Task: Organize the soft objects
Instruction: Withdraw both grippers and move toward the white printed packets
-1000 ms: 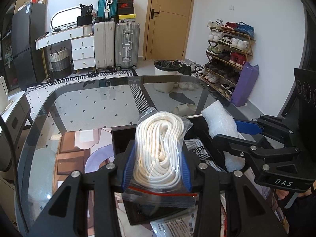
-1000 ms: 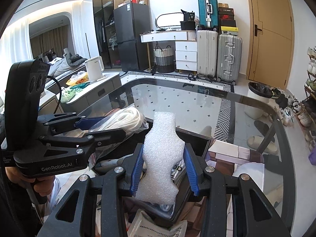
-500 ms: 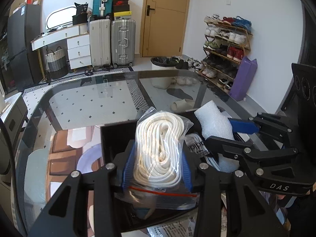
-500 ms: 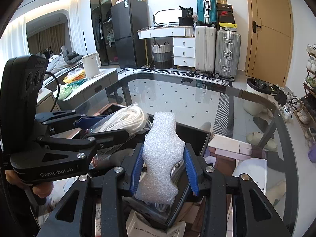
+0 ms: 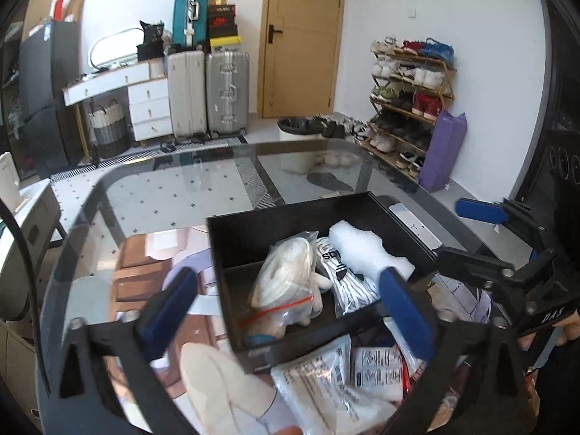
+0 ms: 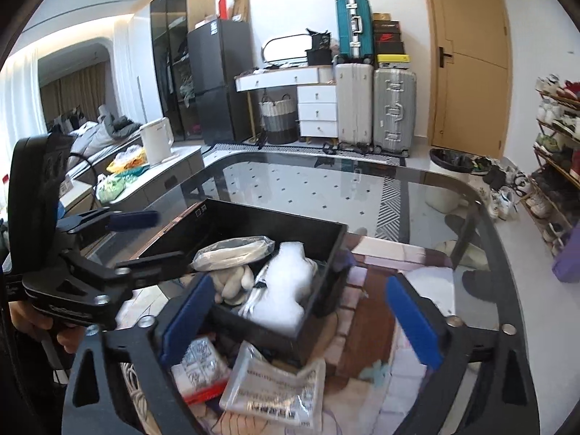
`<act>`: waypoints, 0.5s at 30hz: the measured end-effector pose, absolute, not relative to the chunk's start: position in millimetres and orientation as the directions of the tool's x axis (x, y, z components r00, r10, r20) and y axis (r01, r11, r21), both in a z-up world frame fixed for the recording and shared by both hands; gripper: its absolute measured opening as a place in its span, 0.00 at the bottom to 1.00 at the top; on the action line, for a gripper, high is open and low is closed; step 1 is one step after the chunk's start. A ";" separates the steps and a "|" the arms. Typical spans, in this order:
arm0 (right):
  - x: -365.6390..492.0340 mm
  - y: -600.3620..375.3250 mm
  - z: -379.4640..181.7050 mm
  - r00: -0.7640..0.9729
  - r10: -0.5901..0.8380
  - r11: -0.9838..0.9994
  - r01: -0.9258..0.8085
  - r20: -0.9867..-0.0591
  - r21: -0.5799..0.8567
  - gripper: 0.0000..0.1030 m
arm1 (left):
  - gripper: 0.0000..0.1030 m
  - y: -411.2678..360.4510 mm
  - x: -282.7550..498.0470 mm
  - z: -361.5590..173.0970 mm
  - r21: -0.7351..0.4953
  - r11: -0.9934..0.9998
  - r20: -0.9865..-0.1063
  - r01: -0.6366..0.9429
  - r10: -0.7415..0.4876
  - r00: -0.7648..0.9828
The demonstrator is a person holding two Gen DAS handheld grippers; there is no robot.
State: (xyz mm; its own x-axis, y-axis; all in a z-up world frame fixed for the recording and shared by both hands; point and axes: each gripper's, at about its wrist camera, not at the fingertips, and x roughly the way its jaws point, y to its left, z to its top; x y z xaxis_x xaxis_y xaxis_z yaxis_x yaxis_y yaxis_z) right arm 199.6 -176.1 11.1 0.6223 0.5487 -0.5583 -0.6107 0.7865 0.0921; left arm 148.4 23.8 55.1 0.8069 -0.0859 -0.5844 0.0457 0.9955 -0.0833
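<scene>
In the black box (image 5: 395,217), the rope bag (image 5: 286,275) lies lengthwise beside the foam (image 5: 366,250).

White walls enclose the room. A wooden door (image 6: 467,61) stands far right, suitcases (image 6: 373,105) and a white drawer unit (image 6: 317,110) left of it. A shoe rack (image 5: 409,101) lines the right wall; daylight enters far left.

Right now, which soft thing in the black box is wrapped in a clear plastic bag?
The coiled white rope. Its bag has a red zip strip. The white foam piece beside it in the black box is bare.
</scene>
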 end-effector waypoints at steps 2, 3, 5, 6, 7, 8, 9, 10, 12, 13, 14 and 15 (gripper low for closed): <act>194.0 -184.6 9.9 0.618 0.550 0.790 -0.603 -0.562 0.111 0.99 | 1.00 26.9 139.9 56.4 -0.092 0.995 -0.579 0.045 -0.090 0.810; 190.6 -188.0 9.2 0.616 0.546 0.793 -0.598 -0.568 0.115 0.99 | 1.00 28.5 135.3 57.2 -0.096 0.994 -0.578 0.043 -0.091 0.811; 186.9 -193.1 7.9 0.622 0.534 0.802 -0.586 -0.573 0.111 0.99 | 1.00 30.5 126.9 58.2 -0.096 0.995 -0.572 0.035 -0.084 0.816; 183.4 -194.6 6.3 0.624 0.526 0.807 -0.580 -0.578 0.109 0.99 | 1.00 30.6 122.0 58.4 -0.095 0.995 -0.568 0.031 -0.079 0.819; 180.8 -196.4 4.5 0.622 0.522 0.810 -0.576 -0.583 0.110 0.99 | 1.00 31.0 117.2 58.3 -0.095 0.995 -0.565 0.026 -0.075 0.822; 178.4 -197.5 3.0 0.618 0.521 0.810 -0.576 -0.589 0.112 0.99 | 1.00 31.5 115.1 58.2 -0.096 0.995 -0.564 0.022 -0.073 0.823; 176.6 -197.3 1.8 0.611 0.515 0.811 -0.575 -0.602 0.110 0.99 | 1.00 32.5 111.6 57.6 -0.096 0.995 -0.563 0.018 -0.069 0.823; 175.0 -196.4 1.5 0.608 0.507 0.813 -0.573 -0.611 0.105 0.99 | 1.00 33.6 108.6 56.6 -0.097 0.995 -0.563 0.013 -0.066 0.824; 171.7 -195.2 0.1 0.605 0.500 0.814 -0.573 -0.619 0.097 0.99 | 1.00 35.9 107.2 54.6 -0.096 0.995 -0.572 0.005 -0.060 0.818; 170.7 -194.9 -0.4 0.604 0.498 0.816 -0.570 -0.622 0.099 0.99 | 1.00 36.3 106.2 53.1 -0.091 0.996 -0.578 0.005 -0.057 0.814; 169.8 -194.0 -1.4 0.596 0.499 0.814 -0.571 -0.629 0.105 0.99 | 1.00 36.3 105.0 51.9 -0.082 0.997 -0.579 -0.004 -0.045 0.814; 169.4 -192.5 -2.4 0.588 0.502 0.811 -0.574 -0.634 0.110 0.99 | 1.00 37.3 103.4 51.0 -0.080 0.997 -0.577 -0.012 -0.037 0.816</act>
State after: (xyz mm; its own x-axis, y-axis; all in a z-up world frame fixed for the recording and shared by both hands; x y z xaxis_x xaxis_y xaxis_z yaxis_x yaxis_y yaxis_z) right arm 169.4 -192.5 -2.4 0.5879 0.5018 -0.6345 -0.5741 0.8114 0.1097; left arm 103.4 37.3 51.0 0.8159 -0.0367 -0.5771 -0.0119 0.9967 -0.0801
